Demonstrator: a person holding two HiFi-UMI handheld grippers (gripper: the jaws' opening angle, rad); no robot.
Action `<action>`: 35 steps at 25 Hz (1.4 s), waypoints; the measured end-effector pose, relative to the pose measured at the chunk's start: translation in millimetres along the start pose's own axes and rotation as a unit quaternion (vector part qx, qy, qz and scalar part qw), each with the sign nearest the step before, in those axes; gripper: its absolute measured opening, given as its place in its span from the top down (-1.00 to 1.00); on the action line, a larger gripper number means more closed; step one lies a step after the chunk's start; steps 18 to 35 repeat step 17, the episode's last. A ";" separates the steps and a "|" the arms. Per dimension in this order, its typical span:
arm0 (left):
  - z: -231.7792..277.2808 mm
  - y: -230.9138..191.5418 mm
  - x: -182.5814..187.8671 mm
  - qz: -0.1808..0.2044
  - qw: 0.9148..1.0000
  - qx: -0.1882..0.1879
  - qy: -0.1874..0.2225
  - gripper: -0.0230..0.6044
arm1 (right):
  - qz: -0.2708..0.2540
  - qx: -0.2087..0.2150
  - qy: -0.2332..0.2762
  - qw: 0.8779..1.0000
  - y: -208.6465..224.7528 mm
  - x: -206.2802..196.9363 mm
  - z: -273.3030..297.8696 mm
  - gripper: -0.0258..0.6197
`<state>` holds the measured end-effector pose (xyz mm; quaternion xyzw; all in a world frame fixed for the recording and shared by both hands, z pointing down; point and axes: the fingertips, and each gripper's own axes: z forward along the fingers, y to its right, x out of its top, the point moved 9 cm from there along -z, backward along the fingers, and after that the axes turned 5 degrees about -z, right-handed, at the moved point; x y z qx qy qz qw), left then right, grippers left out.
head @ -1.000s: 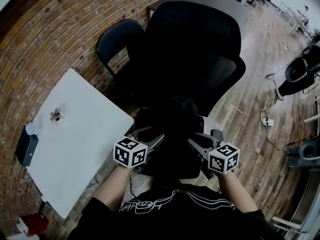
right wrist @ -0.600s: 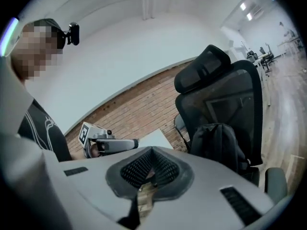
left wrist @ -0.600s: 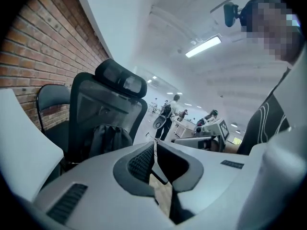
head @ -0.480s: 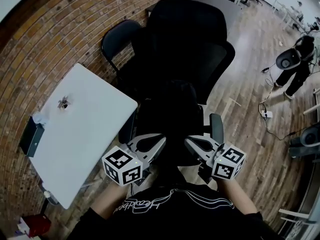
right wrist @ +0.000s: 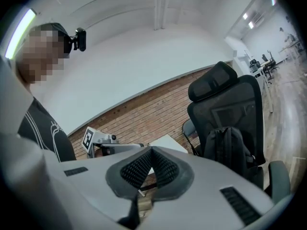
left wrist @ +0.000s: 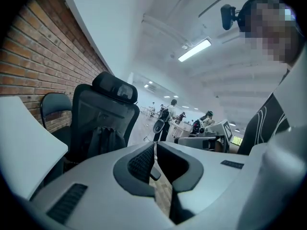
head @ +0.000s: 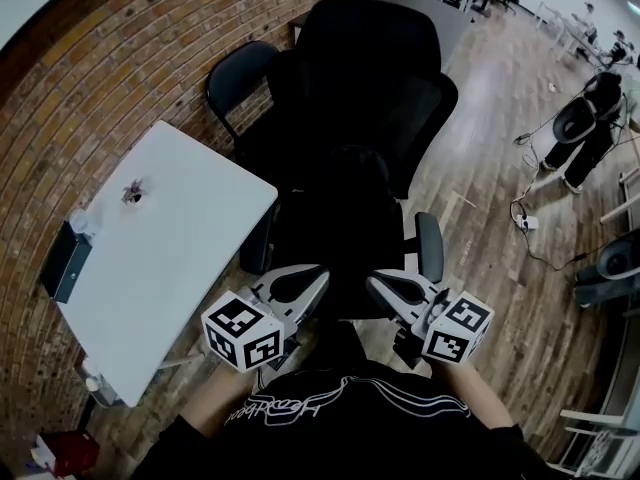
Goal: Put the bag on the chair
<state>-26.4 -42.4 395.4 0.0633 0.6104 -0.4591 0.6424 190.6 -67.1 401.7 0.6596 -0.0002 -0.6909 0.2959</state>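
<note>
While both pairs of jaws are pressing shut on nothing, ribbed pad meeting ribbed pad in each gripper view, we are holding the left gripper [head: 320,280] and the right gripper [head: 373,284] side by side just short of the chair [head: 385,78], their tips angling toward each other. The bag [head: 350,203] is sitting upright on the seat ahead of them, leaning against the backrest and apart from both grippers. It is looking soft and matt black. Against the equally black seat, we are finding its outline hard to trace from the head view, while the gripper views are showing its rounded top and vertical seams more clearly. The chair is presenting a tall mesh back, a padded headrest [left wrist: 115,87] and a curved armrest [head: 430,248].

To our left a white surface [head: 160,268] with rounded corners is standing beside the chair. It is carrying one small dark object [head: 132,192], too tiny to identify, and a dark box [head: 63,260] is sitting at the edge nearest the wall. A second, plainer black chair [head: 235,78] is standing behind it against the red brick wall [head: 90,88]. The wood-plank floor [head: 500,198] is stretching away to the right, where cables [head: 535,230] are trailing toward the frame's edge. Our dark shirt [head: 340,418] is filling the bottom of the head view.
</note>
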 end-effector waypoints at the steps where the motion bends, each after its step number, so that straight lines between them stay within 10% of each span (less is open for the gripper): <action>1: -0.5 1.5 -1.3 0.000 1.000 -0.001 -0.001 0.79 | 0.000 0.000 -0.001 1.000 -1.8 -1.4 -1.3 0.93; 35: 0.5 -2.7 -4.5 -0.001 1.000 0.012 -0.011 0.79 | 0.000 0.005 -0.019 1.000 6.1 -5.6 10.8 0.93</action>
